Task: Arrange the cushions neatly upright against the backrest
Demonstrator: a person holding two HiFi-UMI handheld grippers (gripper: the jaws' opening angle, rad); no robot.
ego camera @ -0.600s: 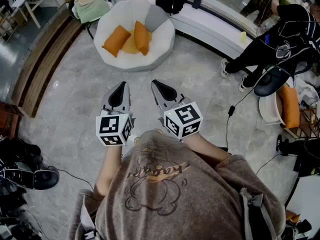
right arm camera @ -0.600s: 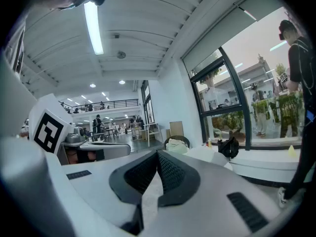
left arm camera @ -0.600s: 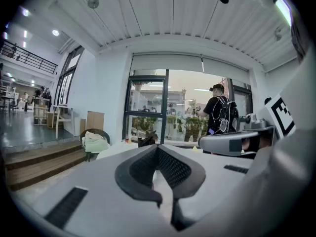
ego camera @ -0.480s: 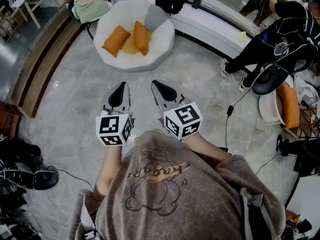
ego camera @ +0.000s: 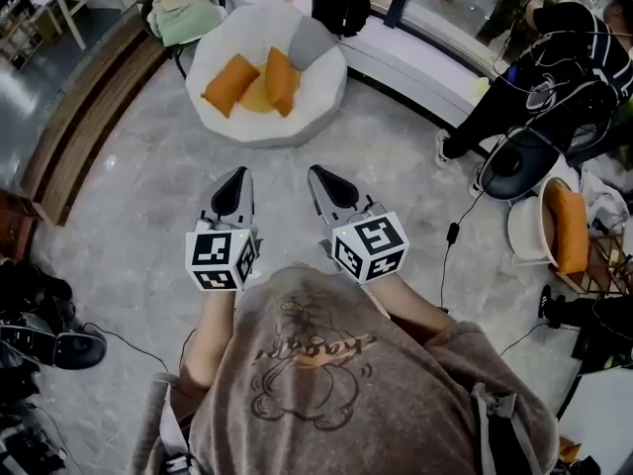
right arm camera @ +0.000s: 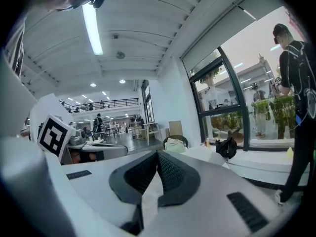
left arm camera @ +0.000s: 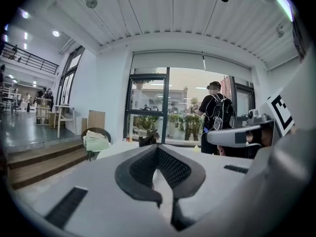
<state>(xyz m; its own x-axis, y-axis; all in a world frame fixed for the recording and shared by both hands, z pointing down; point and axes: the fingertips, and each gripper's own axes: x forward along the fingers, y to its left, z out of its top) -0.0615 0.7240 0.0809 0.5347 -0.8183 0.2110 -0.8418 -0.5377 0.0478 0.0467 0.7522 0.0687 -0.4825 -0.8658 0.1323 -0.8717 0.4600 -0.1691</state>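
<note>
A round white lounge seat (ego camera: 316, 97) stands ahead on the grey floor. On it lie two orange cushions (ego camera: 229, 82) (ego camera: 279, 77), a yellow cushion (ego camera: 255, 93) between them and a grey one (ego camera: 309, 40) leaning at the back. My left gripper (ego camera: 235, 182) and right gripper (ego camera: 318, 176) are held side by side well short of the seat, both shut with nothing between the jaws. In the left gripper view the left gripper (left arm camera: 158, 148) shows its pads meeting, and in the right gripper view the right gripper (right arm camera: 158, 154) does the same.
A chair with a green cloth (ego camera: 184, 16) and a black bag (ego camera: 341, 8) sit behind the seat. A person in black (ego camera: 539, 77) crouches at the right beside another white seat with an orange cushion (ego camera: 568, 228). Cables (ego camera: 457, 228) trail on the floor; wooden steps (ego camera: 79, 117) run along the left.
The view has shifted slightly: both grippers and the seat sit a little differently in frame, the grippers still shut and side by side. The person at the right has moved a bit.
</note>
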